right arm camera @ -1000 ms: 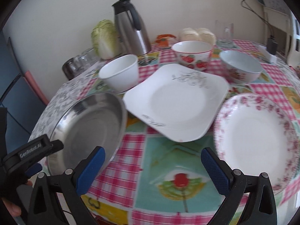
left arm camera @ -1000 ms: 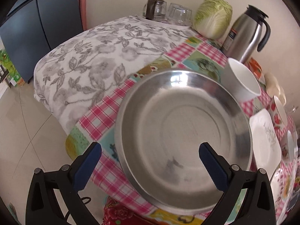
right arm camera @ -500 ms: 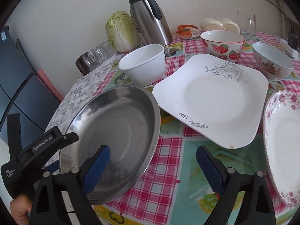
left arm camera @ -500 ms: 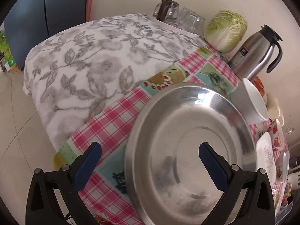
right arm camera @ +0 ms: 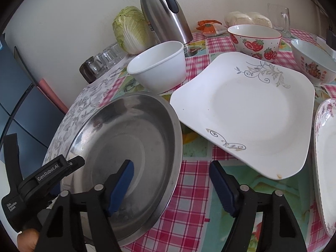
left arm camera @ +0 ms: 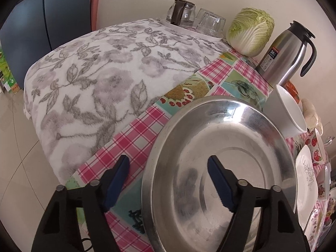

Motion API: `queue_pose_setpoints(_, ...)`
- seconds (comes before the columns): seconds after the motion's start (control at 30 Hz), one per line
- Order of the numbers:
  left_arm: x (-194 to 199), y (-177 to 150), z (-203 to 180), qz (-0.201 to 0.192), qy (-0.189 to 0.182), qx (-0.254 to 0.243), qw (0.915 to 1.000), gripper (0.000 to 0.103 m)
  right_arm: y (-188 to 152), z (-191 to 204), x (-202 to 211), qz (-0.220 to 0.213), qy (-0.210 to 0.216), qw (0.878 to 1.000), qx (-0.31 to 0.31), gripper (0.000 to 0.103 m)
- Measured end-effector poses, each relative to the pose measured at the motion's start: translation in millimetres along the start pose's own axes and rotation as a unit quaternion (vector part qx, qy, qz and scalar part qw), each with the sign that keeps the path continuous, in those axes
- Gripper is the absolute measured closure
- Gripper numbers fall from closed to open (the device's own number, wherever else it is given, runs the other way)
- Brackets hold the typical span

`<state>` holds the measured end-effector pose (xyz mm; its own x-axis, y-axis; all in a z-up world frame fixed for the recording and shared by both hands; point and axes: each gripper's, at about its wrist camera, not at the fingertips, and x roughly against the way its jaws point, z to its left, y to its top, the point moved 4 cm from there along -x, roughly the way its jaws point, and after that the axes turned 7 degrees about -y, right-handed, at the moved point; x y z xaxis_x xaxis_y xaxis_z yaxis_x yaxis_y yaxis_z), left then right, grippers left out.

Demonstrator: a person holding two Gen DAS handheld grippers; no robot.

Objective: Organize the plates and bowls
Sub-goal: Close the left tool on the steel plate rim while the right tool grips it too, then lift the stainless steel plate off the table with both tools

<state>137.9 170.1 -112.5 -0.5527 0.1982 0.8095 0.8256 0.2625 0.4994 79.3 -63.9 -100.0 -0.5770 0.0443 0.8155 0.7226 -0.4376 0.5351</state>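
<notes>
Steel basin (left arm camera: 231,147), white bowl (right arm camera: 157,65) and strawberry bowl (right arm camera: 254,35) hold nothing.

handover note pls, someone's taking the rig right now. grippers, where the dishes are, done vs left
Left gripper: jaws closing astride the steel pan's near-left rim, not yet gripping.
Right gripper: jaws closing astride the pan's right rim, not yet gripping.
Dishes, all on the checked tablecloth: white bowl behind the pan; square plate right of it; strawberry bowl and printed bowl further back; floral plate far right.
Done: nothing stacked.
Left: lift pan, group plates and bowls.
</notes>
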Motion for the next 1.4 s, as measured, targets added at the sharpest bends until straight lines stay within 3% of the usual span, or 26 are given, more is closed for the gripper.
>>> queue_pose_setpoints(0.07,-1,1,-1,-0.001,-0.003,-0.004,1.0000,0.039,1,0,-2,-0.001,0.001,1.000,-0.002,0.033)
queue_pose_setpoints(0.13,-1,2,-2,-0.002,-0.010,-0.005,0.9999,0.048,1,1,-3,0.001,0.003,1.000,0.000,0.048)
queue_pose_setpoints(0.23,-2,2,-3,-0.004,-0.011,-0.010,0.9999,0.057,2,3,-6,0.003,-0.001,1.000,0.003,0.062)
queue_pose_setpoints(0.33,-2,2,0,-0.009,-0.002,-0.017,0.9998,0.073,2,4,-8,0.006,-0.001,1.000,0.008,0.074)
queue_pose_setpoints(0.43,-1,2,4,-0.011,-0.003,-0.010,0.9999,0.078,0,4,-8,0.007,0.005,1.000,0.011,0.081)
queue_pose_setpoints(0.8,6,-3,8,-0.010,-0.014,0.000,0.9999,0.081,-4,7,-1,0.008,-0.005,0.999,0.042,0.086)
queue_pose_setpoints(1.23,26,-13,21,-0.012,-0.050,0.057,0.9970,0.081,-2,18,22,-0.013,0.002,0.996,0.088,0.085)
queue_pose_setpoints(1.4,44,-9,17,-0.037,-0.056,0.058,0.9960,0.081,2,23,36,-0.030,0.005,0.994,0.108,0.084)
